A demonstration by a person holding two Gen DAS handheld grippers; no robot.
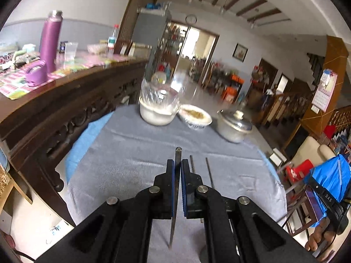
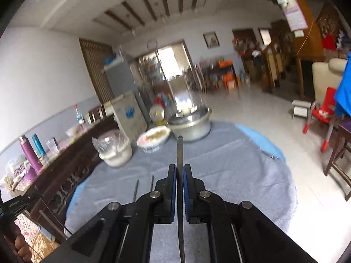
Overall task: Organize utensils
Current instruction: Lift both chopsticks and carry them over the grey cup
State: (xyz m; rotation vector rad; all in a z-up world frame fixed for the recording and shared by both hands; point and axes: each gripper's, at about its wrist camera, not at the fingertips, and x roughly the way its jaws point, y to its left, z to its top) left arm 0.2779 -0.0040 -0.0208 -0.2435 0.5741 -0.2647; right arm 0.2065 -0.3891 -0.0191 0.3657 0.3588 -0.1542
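Observation:
My left gripper (image 1: 177, 164) is shut on a thin flat metal utensil (image 1: 177, 153), held edge-on above the grey cloth (image 1: 131, 153); its tip sticks out past the fingertips. My right gripper (image 2: 179, 168) is shut on a similar flat metal utensil (image 2: 179, 149), pointing toward the steel pot. Two thin metal chopsticks (image 1: 208, 171) lie on the cloth just right of the left gripper; they also show in the right wrist view (image 2: 144, 186), left of the right gripper.
At the table's far edge stand a white bowl with a clear glass in it (image 1: 156, 111), a shallow bowl of food (image 1: 195, 115) and a lidded steel pot (image 1: 233, 127). A dark wooden sideboard (image 1: 54, 100) with a purple flask runs along the left.

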